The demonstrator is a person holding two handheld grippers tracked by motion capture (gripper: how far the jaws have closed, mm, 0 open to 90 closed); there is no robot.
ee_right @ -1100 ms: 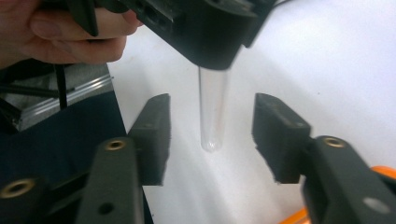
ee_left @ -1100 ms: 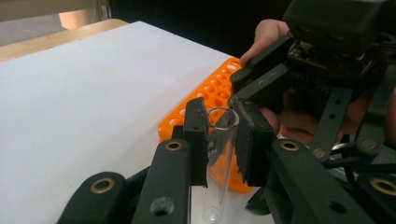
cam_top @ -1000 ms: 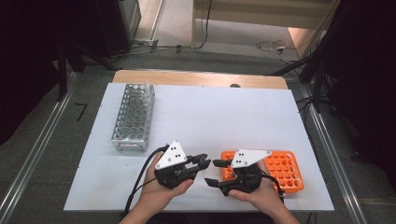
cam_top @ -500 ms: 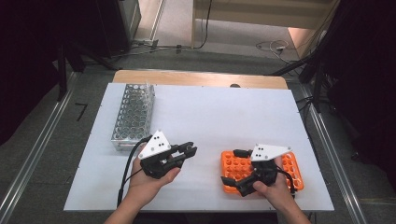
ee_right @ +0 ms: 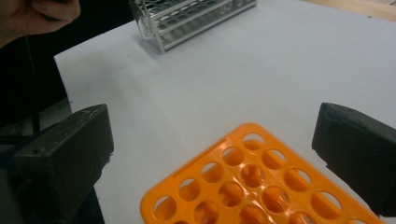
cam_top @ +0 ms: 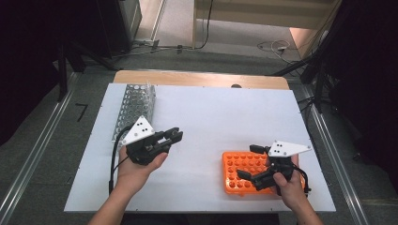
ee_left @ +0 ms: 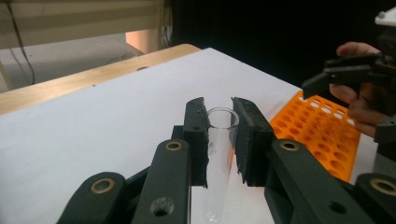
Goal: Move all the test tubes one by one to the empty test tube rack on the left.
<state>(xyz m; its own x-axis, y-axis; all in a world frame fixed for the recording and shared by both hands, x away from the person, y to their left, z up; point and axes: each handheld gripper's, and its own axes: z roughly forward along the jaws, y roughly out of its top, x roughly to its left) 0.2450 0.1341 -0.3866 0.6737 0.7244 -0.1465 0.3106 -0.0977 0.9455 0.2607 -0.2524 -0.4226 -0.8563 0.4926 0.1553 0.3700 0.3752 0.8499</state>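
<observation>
A clear glass test tube [ee_left: 218, 140] stands upright between the jaws of my left gripper [ee_left: 219, 109], which is shut on it just below the rim. In the high view the left gripper [cam_top: 174, 136] hovers over the white table, to the right of the metal tube rack [cam_top: 133, 107]. My right gripper [cam_top: 247, 161] hangs over the orange tube rack [cam_top: 234, 176] at the table's front right. Its jaws have just been opening and now stand wide apart with nothing between them. In the right gripper view the right gripper [ee_right: 213, 126] looks down on the orange rack's [ee_right: 243, 186] empty holes.
The white table top [cam_top: 216, 112] runs from the metal rack [ee_right: 187, 14] at the back left to the orange rack [ee_left: 327, 130] at the front right. A wooden strip [cam_top: 202, 78] edges the far side. Cables trail from both grippers.
The two grippers were close together near the orange rack's left end and have moved apart. The left went left, the right went right over the rack. The right jaws spread wider.
</observation>
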